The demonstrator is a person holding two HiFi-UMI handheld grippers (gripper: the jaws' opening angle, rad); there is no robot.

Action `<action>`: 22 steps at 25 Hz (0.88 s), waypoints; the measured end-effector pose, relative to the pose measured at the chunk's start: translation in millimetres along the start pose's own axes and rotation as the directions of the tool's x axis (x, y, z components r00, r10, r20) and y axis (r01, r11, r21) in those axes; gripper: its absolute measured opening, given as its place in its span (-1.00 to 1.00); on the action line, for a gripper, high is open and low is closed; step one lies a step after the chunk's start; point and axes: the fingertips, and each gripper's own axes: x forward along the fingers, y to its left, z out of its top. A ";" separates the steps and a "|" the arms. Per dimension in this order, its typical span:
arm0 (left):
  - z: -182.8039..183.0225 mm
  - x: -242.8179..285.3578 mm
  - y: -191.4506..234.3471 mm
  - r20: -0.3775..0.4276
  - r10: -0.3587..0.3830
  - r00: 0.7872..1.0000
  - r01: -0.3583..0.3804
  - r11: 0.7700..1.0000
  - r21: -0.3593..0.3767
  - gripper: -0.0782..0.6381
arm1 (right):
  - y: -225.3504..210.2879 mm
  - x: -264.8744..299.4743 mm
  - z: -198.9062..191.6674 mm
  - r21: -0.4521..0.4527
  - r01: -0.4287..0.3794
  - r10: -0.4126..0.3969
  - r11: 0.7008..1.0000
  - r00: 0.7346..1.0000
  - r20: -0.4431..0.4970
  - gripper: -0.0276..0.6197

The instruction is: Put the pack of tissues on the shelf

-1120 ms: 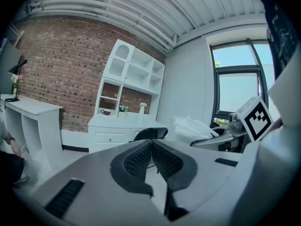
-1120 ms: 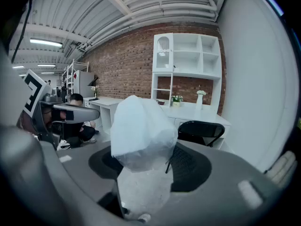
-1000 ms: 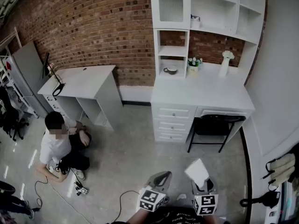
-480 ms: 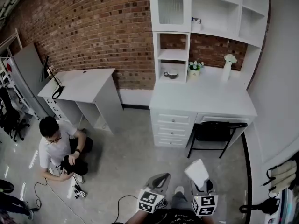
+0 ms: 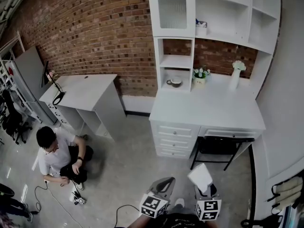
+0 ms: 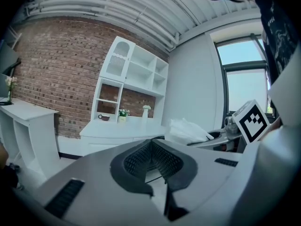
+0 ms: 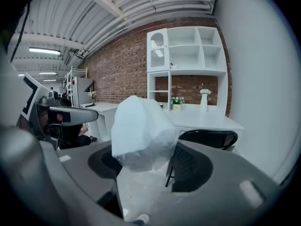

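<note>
Already done: the pack (image 7: 141,133) is gripped between the jaws of the right tool (image 7: 146,163) and is carried above the floor (image 5: 128,170), well apart from the shelf (image 5: 223,33).
Left tool (image 6: 153,157): jaws together, nothing held.
Left to do: the floor is to be crossed, then the pack lifted over the tabletop (image 5: 209,110) and set on the shelf.
Open room: the bare floor ahead is judged ample.
Edges: a chair (image 5: 221,146) is tucked under the tabletop at right; a vase (image 5: 235,75) and flowerpot (image 5: 199,76) stand along its back, so a high reach is likely called for.
Aside: a person (image 5: 57,153) is seated on the floor at left, well apart.
</note>
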 end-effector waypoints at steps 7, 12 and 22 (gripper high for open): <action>7.5 50.1 15.9 -0.017 0.070 0.997 -0.070 0.997 -0.024 -0.74 | -38.8 39.2 22.0 -0.017 -0.049 0.049 0.999 0.999 0.007 -0.06; 8.1 83.2 11.1 -0.023 0.083 0.996 -0.084 0.996 -0.035 -0.74 | -68.3 58.1 26.2 -0.019 -0.065 0.065 0.998 0.998 0.006 -0.06; 16.6 122.5 5.4 -0.033 0.093 0.995 -0.094 0.995 -0.024 -0.74 | -105.7 76.1 29.4 -0.001 -0.074 0.074 0.997 0.997 -0.002 -0.06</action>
